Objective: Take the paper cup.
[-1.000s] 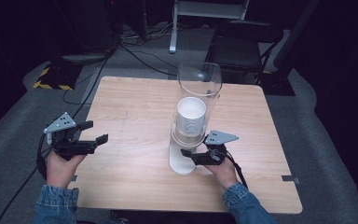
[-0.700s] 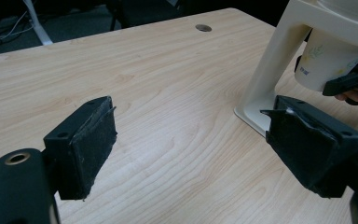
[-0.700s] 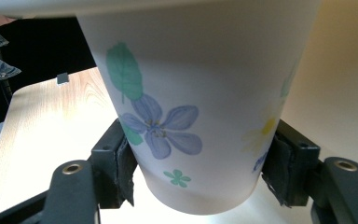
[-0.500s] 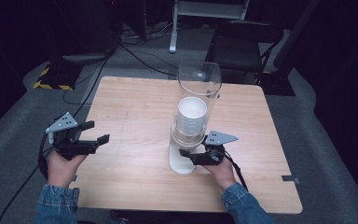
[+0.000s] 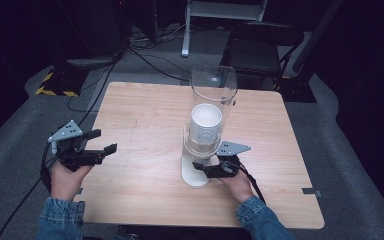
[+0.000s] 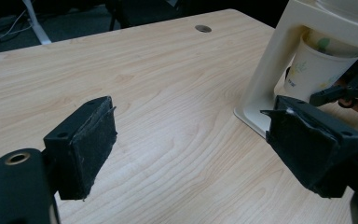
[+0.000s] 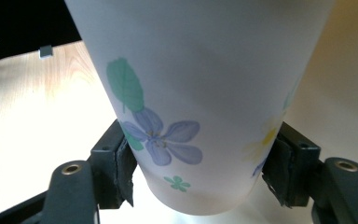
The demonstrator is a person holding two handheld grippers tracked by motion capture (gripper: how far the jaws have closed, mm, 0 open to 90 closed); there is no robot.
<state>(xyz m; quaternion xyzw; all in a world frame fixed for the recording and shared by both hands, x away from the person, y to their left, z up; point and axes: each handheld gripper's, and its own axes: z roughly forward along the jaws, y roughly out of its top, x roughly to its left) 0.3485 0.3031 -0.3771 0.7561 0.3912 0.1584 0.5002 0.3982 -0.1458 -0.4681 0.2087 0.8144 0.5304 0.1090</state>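
Note:
A cream cup dispenser with a clear tube stands mid-table, holding a stack of white paper cups. The lowest cup, printed with flowers and leaves, hangs out under the dispenser. My right gripper is shut on that cup, its pads pressing both sides near the base. From the left gripper view, the cup and the right gripper sit beneath the dispenser arm. My left gripper hovers open at the table's left edge, with nothing between its pads.
The wooden table has a small round hole near its far edge. A black chair and cables on the floor lie beyond the table. Grey carpet surrounds it.

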